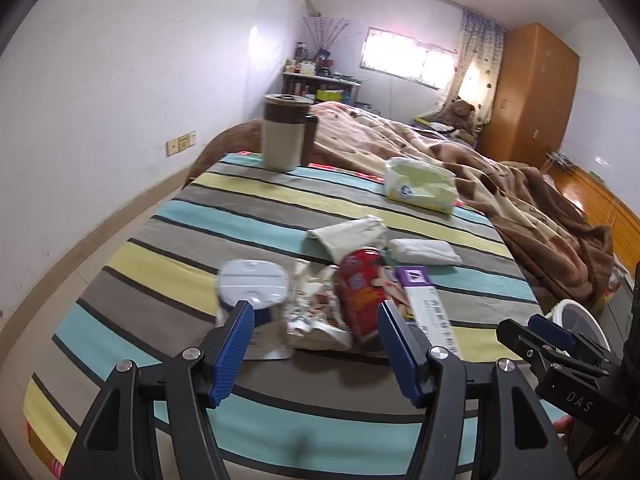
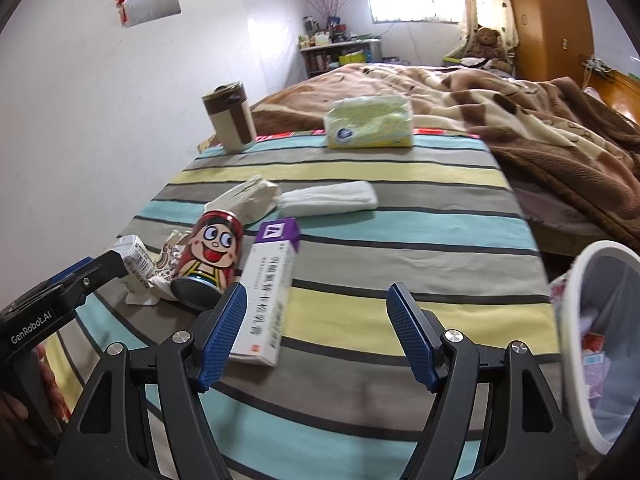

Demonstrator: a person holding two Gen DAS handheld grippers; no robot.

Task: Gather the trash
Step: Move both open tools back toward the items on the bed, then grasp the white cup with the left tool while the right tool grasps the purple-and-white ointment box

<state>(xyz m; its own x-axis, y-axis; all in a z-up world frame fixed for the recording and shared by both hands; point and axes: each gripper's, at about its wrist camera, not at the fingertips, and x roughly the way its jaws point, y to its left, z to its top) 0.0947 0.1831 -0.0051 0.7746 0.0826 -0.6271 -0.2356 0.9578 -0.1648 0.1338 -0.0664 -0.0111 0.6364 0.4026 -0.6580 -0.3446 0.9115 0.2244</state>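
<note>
Trash lies on the striped bedsheet (image 1: pixel 160 240): a red cartoon can (image 1: pixel 360 292) on its side, a crumpled foil wrapper (image 1: pixel 312 308), a small white carton (image 1: pixel 252 288), a purple-and-white medicine box (image 1: pixel 428 300), a crumpled paper bag (image 1: pixel 348 234) and a folded white tissue (image 1: pixel 424 251). My left gripper (image 1: pixel 316 320) is open just in front of the wrapper and can. My right gripper (image 2: pixel 316 308) is open and empty, its left finger beside the medicine box (image 2: pixel 268 296). The can (image 2: pixel 212 252) and carton (image 2: pixel 134 260) lie left of it. The white trash bin (image 2: pixel 576 320) stands at the right.
A brown-and-beige lidded mug (image 1: pixel 284 136) and a yellow-green tissue pack (image 1: pixel 420 186) stand at the sheet's far edge. A brown blanket (image 1: pixel 500 184) covers the bed beyond. A wall runs along the left. A wooden wardrobe (image 1: pixel 532 96) stands at the back right.
</note>
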